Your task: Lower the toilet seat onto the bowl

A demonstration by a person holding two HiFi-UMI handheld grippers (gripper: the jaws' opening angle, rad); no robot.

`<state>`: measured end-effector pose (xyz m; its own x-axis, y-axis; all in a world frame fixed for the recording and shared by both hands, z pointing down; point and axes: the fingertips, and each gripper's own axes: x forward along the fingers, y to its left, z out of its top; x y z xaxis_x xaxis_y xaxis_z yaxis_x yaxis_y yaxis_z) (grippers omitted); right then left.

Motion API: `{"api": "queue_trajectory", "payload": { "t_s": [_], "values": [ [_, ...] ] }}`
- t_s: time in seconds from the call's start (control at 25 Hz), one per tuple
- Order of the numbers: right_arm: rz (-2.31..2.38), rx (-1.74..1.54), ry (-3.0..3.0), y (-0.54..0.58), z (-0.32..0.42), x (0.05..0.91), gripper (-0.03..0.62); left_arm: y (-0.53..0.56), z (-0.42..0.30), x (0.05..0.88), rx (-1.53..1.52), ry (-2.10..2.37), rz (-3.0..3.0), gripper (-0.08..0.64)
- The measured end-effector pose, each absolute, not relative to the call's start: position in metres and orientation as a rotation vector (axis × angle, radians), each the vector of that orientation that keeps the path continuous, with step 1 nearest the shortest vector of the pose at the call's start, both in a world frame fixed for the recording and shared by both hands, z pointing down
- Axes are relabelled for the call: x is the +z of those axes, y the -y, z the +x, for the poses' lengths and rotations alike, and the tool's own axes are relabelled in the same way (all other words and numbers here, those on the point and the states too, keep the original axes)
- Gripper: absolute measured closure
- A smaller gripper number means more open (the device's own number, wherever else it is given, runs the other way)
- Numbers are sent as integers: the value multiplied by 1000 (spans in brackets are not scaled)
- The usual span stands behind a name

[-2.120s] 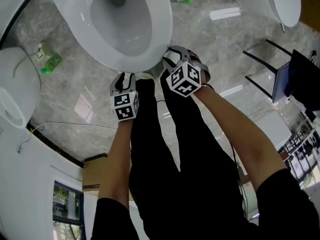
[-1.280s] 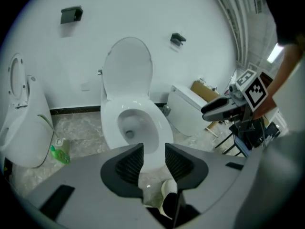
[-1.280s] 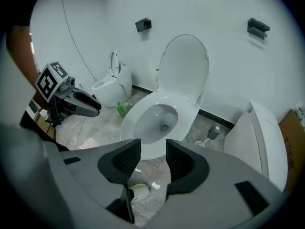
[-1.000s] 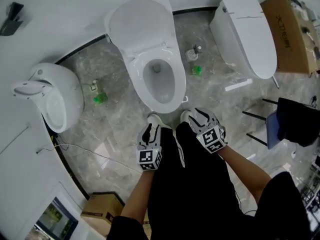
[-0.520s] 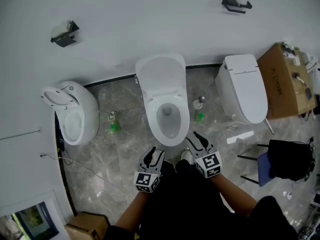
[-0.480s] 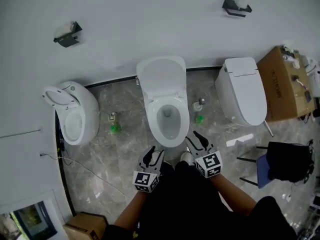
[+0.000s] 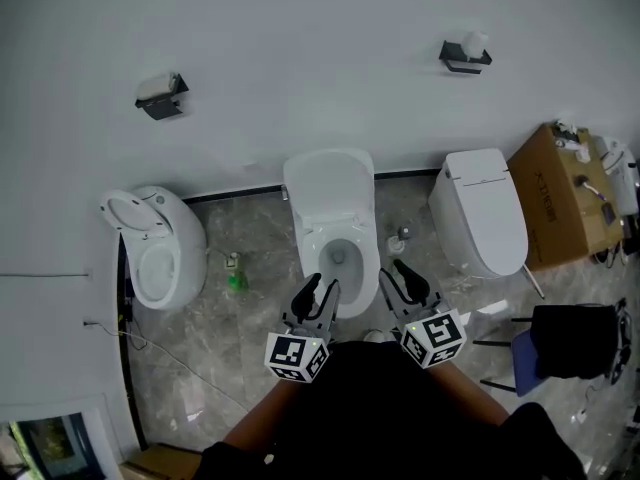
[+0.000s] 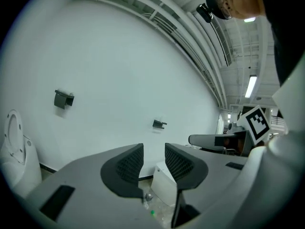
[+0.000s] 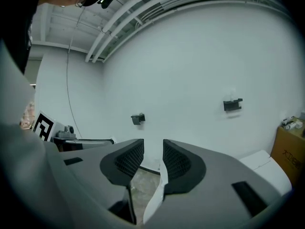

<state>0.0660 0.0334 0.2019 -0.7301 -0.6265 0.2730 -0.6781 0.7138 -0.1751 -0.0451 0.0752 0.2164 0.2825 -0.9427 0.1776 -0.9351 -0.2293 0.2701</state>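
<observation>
Here we go: the toilet seat [image 7: 328, 190] is standing raised at the back of the middle toilet, leaning towards the white wall [image 7: 320, 28], and the bowl [image 7: 341, 264] below it is lying uncovered. Both tools are hanging out in front of the person. The left gripper [image 7: 320, 290] is showing over the bowl's front left edge in the head view, its marker cube [image 7: 296, 356] facing the camera. The right gripper [image 7: 394, 273] is sitting just to the right of the bowl's front. Neither one is touching the seat. In the left gripper view, the left gripper [image 8: 154, 159] is pointing at the bare wall. Its jaws have just been closing a little, yet they are standing apart with nothing between them. Same story in the right gripper view: the right gripper [image 9: 153, 156] is aiming at the wall. Its jaws have just been narrowing, and a clear gap is showing with nothing in it. Off to the left a round toilet [image 7: 155, 246] is sitting with its own seat up, and a green bottle [image 7: 236, 280] is standing on the marble floor [image 7: 250, 318] between the two toilets. To the right a closed toilet [image 7: 478, 223] is sitting beside a cardboard box [image 7: 560, 203]
</observation>
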Motion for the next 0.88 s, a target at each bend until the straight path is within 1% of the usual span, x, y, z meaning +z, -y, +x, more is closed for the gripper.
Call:
{"api": "queue_trajectory", "payload": {
  "t_s": [0.16,0.28,0.36,0.56,0.88],
  "values": [
    [1065,309,2729,-26,65,188,460,-71,-50,193,-18,1765,2244,456],
    [1090,284,2716,-25,66,185,493,-78,-58,184,-31,1791,2240,514],
    [1125,286,2702,-21,69,183,503,-82,-60,181,-25,1808,2243,532],
    [1146,278,2717,-17,69,177,535,-88,-71,174,-13,1873,2237,543],
    [1160,189,2756,-6,73,162,543,-90,-112,175,-8,1975,2184,544]
  ]
}}
